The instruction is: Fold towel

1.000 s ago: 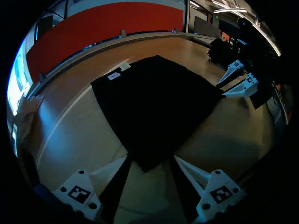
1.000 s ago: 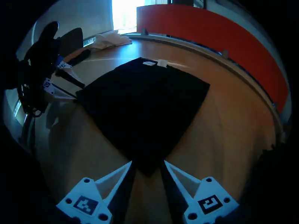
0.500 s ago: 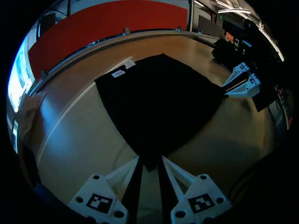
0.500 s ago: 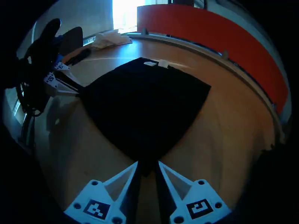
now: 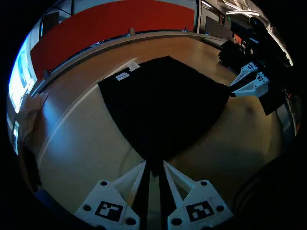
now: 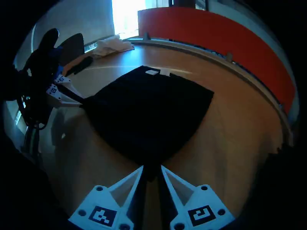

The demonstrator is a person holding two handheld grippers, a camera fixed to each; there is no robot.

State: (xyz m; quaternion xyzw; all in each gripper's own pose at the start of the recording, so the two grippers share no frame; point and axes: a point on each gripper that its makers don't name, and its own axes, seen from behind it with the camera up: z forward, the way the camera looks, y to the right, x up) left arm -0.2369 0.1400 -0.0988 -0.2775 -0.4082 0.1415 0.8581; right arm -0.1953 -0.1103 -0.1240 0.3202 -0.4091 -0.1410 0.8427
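Black cloth: the towel (image 5: 161, 103) lies spread flat on the table, its near edge toward the person.
Wood: the table (image 5: 76, 130) carries the towel, with bare surface on every side of it.
Left gripper (image 5: 154, 172): fingers drawn close with one near corner of the towel pinched between them, low at the tabletop.
Right gripper (image 6: 152, 174): clenched the same way on the other near corner; in the left gripper view it sits at the towel's right-hand point.
Key relation: the towel fans away from each held corner, so the whole sheet lies ahead of both grippers. The held edge runs between them, and the far edge, with its white tag (image 5: 122, 76), lies toward the red panel (image 5: 115, 23).
Nearer hand: neither; each has its own corner.
Next move, as I judge it: lift both corners together and carry the near edge over to meet the far one.
Risk: an uneven lift would skew the fold.
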